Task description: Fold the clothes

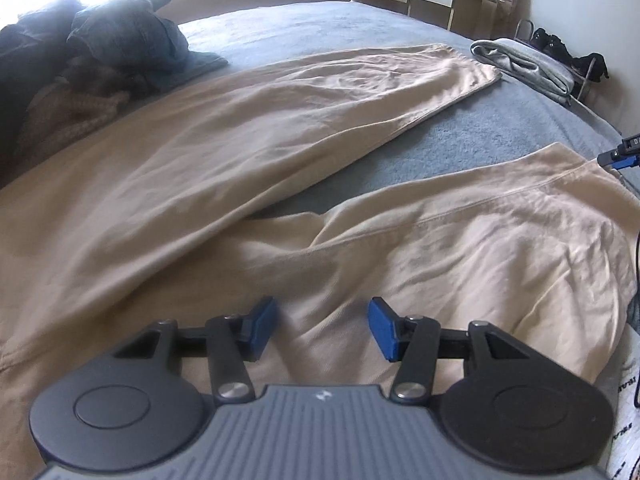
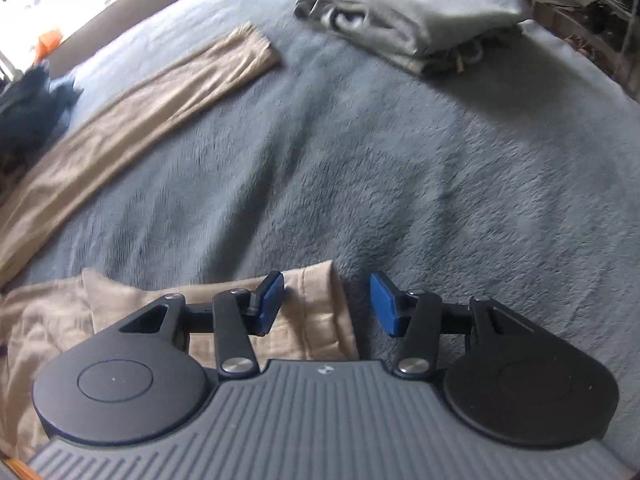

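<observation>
From the left wrist, the left gripper (image 1: 323, 328) hangs low over a pair of beige trousers (image 1: 240, 184), its blue pads spread wide with nothing between them. The trousers lie spread flat on a bed with a grey-blue blanket (image 1: 448, 140), the two legs splayed in a V: one runs up toward the far side of the bed, the other off to the right. A heap of dark clothes (image 1: 120, 40) sits at the left edge of the bed, touching the trousers' far side (denim on top, something brownish and knitted beneath). A folded grey garment (image 1: 524, 64) lies near the far leg's hem. At the right edge a bit of the other gripper's blue and black body shows, just beside the near leg's cuff.

From the right wrist, the right gripper (image 2: 327, 306) also stands wide and holds nothing. Its pads hover over the cuff of the near trouser leg (image 2: 316, 312), whose hem lies under and between the fingers. The far leg (image 2: 140, 120) stretches diagonally across the blanket (image 2: 400, 180), and the folded grey garment (image 2: 416, 12) rests well apart at the top.
</observation>
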A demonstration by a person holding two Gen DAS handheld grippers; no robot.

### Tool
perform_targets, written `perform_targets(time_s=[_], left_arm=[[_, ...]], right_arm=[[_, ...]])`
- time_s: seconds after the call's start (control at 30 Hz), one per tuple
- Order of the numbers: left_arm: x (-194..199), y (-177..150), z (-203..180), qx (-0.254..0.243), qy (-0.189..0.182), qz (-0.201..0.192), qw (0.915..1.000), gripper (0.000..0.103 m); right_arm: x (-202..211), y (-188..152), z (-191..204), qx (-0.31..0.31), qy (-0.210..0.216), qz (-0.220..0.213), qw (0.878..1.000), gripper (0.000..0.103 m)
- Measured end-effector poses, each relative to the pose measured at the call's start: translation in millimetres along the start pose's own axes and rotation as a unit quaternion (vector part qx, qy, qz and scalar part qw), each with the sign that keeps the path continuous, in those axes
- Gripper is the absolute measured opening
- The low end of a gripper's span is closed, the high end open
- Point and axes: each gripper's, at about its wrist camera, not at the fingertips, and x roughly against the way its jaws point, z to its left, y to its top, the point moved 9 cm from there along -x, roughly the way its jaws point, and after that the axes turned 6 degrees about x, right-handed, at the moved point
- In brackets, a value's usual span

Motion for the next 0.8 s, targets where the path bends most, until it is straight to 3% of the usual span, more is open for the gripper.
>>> perform_targets(time_s=[0.1,0.17,0.23,0.27,0.43,0.57,0.67,0.73,0.8], left_arm=[[-4,2,-3,-0.005,0.007,-0.001,1.0,0.052],[-5,2,-4,-0.006,0.011,-0.001,0.9999,0.052],[-5,2,-6,-0.009,0.015,-0.001,0.9998,0.052],[-5,2,-6,-0.011,0.017,-0.001,0.9998,0.052],[-5,2,-7,-0.015,0.022,0.0,0.9996,0.052],[-3,0,-7,-0.018,0.025,0.0,0.9995,0.052],[-2,0,-7,-0.024,0.03,-0.001,0.9993,0.052],[-1,0,-7,-0.027,0.033,-0.001,0.9991,0.052],[0,0,-6,-0.029,0.036,-0.002,0.9989,0.052]], right_arm=[[-4,-1,4,0.018,0.001,0.002,1.0,0.045],[-10,-4,5,0.039,-0.011,0.013,0.999,0.033],[-7,-3,8,0.06,-0.02,0.008,0.998,0.007],[0,1,12,0.072,-0.02,-0.007,0.997,0.002],[30,32,9,0.099,-0.053,-0.083,0.99,0.002],[13,34,-1,0.109,-0.065,-0.068,0.99,0.002],[-11,28,-14,0.104,-0.114,-0.049,0.987,0.004],[-11,29,-29,0.067,-0.143,-0.052,0.986,0.004],[3,32,-30,0.03,-0.119,-0.072,0.99,0.006]])
